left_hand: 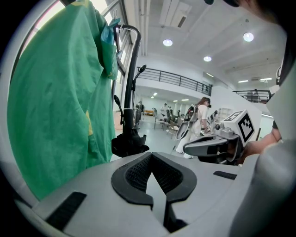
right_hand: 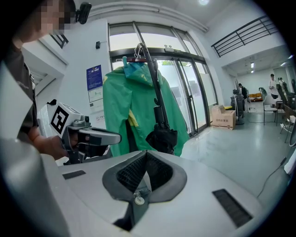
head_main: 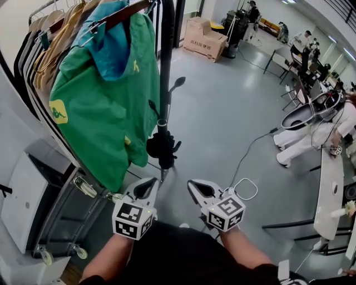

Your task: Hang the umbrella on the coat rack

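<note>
Black closed umbrella (head_main: 163, 147) hangs vertical on the metal coat rack (head_main: 45, 7), its curved handle hooked over the top bar. Straight shaft runs down. Fabric is bunched loosely at the lower end, clear of the floor.

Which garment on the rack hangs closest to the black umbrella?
The green jacket with the teal hood: it is the end garment, right beside the umbrella. The tan coats hang farther back behind it.

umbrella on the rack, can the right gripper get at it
Probably yes: the umbrella hangs ahead of the right gripper with nothing between them, though its fingers are shut.
</note>
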`<act>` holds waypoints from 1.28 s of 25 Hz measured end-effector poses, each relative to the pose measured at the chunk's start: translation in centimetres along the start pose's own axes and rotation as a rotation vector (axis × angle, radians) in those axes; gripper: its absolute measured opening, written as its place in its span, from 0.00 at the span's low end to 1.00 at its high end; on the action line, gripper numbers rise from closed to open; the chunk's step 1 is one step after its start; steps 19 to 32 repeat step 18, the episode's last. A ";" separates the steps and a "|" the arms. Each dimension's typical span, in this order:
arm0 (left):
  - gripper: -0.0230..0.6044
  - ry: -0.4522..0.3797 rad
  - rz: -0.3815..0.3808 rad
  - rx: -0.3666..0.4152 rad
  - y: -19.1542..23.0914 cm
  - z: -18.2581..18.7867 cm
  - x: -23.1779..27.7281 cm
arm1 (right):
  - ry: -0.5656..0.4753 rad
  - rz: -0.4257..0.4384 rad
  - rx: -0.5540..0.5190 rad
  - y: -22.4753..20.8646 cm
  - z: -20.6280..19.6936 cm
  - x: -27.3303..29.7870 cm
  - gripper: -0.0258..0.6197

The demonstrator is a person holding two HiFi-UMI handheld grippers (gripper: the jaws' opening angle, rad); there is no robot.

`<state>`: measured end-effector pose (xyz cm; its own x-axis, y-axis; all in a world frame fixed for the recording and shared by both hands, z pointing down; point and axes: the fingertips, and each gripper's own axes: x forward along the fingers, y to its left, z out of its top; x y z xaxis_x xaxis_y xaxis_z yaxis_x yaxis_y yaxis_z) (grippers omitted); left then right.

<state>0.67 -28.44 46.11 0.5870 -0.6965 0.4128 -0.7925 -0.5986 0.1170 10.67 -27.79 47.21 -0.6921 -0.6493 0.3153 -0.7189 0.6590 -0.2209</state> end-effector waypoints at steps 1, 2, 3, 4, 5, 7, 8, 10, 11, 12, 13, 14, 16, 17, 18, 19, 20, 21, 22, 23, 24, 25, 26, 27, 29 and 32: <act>0.06 -0.001 0.001 0.000 0.0 0.0 0.0 | 0.000 0.000 0.000 0.0 0.0 0.0 0.06; 0.06 -0.002 0.002 0.000 0.1 0.1 0.0 | 0.001 0.000 0.000 0.0 0.0 0.0 0.06; 0.06 -0.003 0.002 0.000 0.1 0.1 0.0 | 0.002 0.000 0.000 0.0 0.0 0.1 0.06; 0.06 -0.004 0.002 0.000 0.1 0.1 0.0 | 0.003 0.001 0.000 0.0 -0.1 0.1 0.06; 0.06 -0.004 0.003 0.000 0.2 0.1 0.0 | 0.005 0.001 -0.001 0.0 -0.1 0.1 0.06; 0.06 -0.003 0.004 0.000 0.2 0.0 0.0 | 0.007 0.002 -0.002 0.0 -0.1 0.2 0.06; 0.06 -0.003 0.005 0.000 0.2 0.0 0.0 | 0.007 0.002 -0.002 0.0 -0.1 0.2 0.06; 0.06 -0.008 0.008 0.001 0.3 0.1 -0.1 | 0.007 0.003 -0.004 0.0 0.0 0.2 0.05; 0.06 -0.009 0.009 0.002 0.3 0.2 -0.1 | 0.007 0.004 -0.005 0.0 0.1 0.3 0.06; 0.06 -0.011 0.009 0.002 0.3 0.2 -0.1 | 0.006 0.005 -0.007 0.0 0.1 0.3 0.06; 0.06 -0.011 0.010 0.002 0.4 0.3 -0.1 | 0.006 0.006 -0.007 0.0 0.1 0.3 0.06; 0.06 -0.012 0.010 0.003 0.5 0.3 0.0 | 0.006 0.007 -0.008 0.0 0.1 0.4 0.06; 0.06 -0.012 0.010 0.004 0.5 0.3 0.0 | 0.007 0.009 -0.008 0.0 0.2 0.5 0.06; 0.06 -0.012 0.009 0.005 0.5 0.3 0.0 | 0.008 0.010 -0.008 0.0 0.1 0.5 0.05; 0.06 -0.011 0.009 0.006 0.5 0.4 0.1 | 0.009 0.010 -0.008 -0.1 0.1 0.5 0.06; 0.06 -0.011 0.009 0.006 0.5 0.4 0.1 | 0.009 0.010 -0.008 -0.1 0.1 0.5 0.06; 0.06 -0.011 0.009 0.006 0.5 0.4 0.1 | 0.009 0.010 -0.008 -0.1 0.1 0.5 0.06; 0.06 -0.011 0.009 0.006 0.5 0.4 0.1 | 0.009 0.010 -0.008 -0.1 0.1 0.5 0.06; 0.06 -0.011 0.009 0.006 0.5 0.4 0.1 | 0.009 0.010 -0.008 -0.1 0.1 0.5 0.06; 0.06 -0.011 0.009 0.006 0.5 0.4 0.1 | 0.009 0.010 -0.008 -0.1 0.1 0.5 0.06; 0.06 -0.011 0.009 0.006 0.5 0.4 0.1 | 0.009 0.010 -0.008 -0.1 0.1 0.5 0.06; 0.06 -0.011 0.009 0.006 0.5 0.4 0.1 | 0.009 0.010 -0.008 -0.1 0.1 0.5 0.06; 0.06 -0.011 0.009 0.006 0.5 0.4 0.1 | 0.009 0.010 -0.008 -0.1 0.1 0.5 0.06; 0.06 -0.011 0.009 0.006 0.5 0.4 0.1 | 0.009 0.010 -0.008 -0.1 0.1 0.5 0.06; 0.06 -0.011 0.009 0.006 0.5 0.4 0.1 | 0.009 0.010 -0.008 -0.1 0.1 0.5 0.06; 0.06 -0.011 0.009 0.006 0.5 0.4 0.1 | 0.009 0.010 -0.008 -0.1 0.1 0.5 0.06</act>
